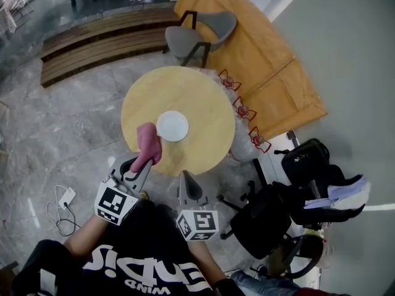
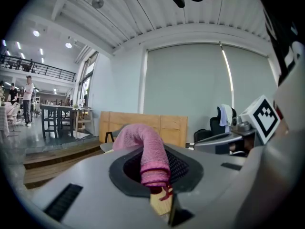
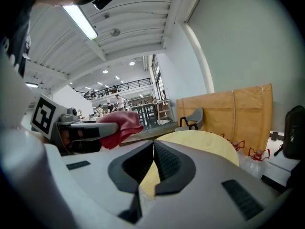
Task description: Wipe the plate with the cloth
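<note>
A white plate [image 1: 172,126] lies near the middle of the round wooden table [image 1: 203,97]. A pink cloth [image 1: 149,142] hangs over the table's near left part, just left of the plate; my left gripper [image 1: 143,163] is shut on it. In the left gripper view the cloth [image 2: 148,153] rises from between the jaws and curls forward. My right gripper [image 1: 187,181] is shut and holds nothing, at the table's near edge, right of the left one. From the right gripper view the cloth [image 3: 119,126] shows at left and the table [image 3: 205,142] lies ahead.
A grey chair [image 1: 200,34] stands at the table's far side, with wooden panels [image 1: 271,60] behind it. A black office chair [image 1: 274,217] and a black bag [image 1: 308,159] are at right. Red-capped bottles [image 1: 245,111] stand by the table's right edge. A cable [image 1: 62,208] lies on the floor at left.
</note>
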Available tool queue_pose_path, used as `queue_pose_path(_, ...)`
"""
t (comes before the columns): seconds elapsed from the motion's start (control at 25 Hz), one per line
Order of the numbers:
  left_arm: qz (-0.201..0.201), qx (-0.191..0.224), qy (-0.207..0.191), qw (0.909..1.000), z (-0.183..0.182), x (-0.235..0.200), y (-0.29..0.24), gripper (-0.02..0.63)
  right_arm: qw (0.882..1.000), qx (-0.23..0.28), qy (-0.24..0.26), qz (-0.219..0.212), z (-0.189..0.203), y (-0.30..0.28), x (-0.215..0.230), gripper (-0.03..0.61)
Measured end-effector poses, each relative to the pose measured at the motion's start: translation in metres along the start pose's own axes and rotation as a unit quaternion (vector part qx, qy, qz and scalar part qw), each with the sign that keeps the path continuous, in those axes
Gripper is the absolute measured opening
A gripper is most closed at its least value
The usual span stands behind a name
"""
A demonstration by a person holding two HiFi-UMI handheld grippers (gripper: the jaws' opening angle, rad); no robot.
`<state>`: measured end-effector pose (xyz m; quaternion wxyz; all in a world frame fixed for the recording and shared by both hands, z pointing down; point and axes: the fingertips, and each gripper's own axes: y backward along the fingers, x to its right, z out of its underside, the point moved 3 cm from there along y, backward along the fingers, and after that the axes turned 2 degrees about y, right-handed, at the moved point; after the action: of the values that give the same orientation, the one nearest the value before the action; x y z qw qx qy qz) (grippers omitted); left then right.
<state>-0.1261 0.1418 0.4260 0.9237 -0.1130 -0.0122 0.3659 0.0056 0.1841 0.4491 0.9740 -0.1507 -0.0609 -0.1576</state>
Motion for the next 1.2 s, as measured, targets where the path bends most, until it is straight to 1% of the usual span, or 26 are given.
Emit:
queue_pose_path(0.16,0.007,-0.004,0.005,1.0,0.0,0.0,-0.01,0.052,1.0,-0.002,-0.006,0.016,-0.002,-0.001,0.018,0.023)
queue_pose_path(0.32,0.002,-0.003,0.011,0.9999,-0.001,-0.004,-0.024,0.052,1.0,-0.005,-0.009,0.017,-0.002,-0.012,0.031,0.023)
queue_pose_path(0.64,-0.022,-0.01,0.009,0.9997,-0.006,-0.016,-0.048,0.052,1.0,-0.01,-0.003,-0.012,-0.014,-0.04,0.053,0.023)
queue_pose_path(0.76,-0.029,-0.012,0.015,0.9994,-0.006,-0.018,-0.064,0.052,1.0,-0.014,-0.002,-0.018,-0.016,-0.051,0.068,0.023)
queue_pose_path(1.08,-0.04,-0.019,0.014,0.9989,-0.013,-0.016,-0.109,0.052,0.999,-0.015,-0.011,-0.037,-0.024,-0.077,0.111,0.023)
queue_pose_path(1.2,-0.049,-0.023,0.007,0.9985,-0.014,-0.02,-0.124,0.052,0.999,-0.018,-0.015,-0.047,-0.023,-0.09,0.123,0.023)
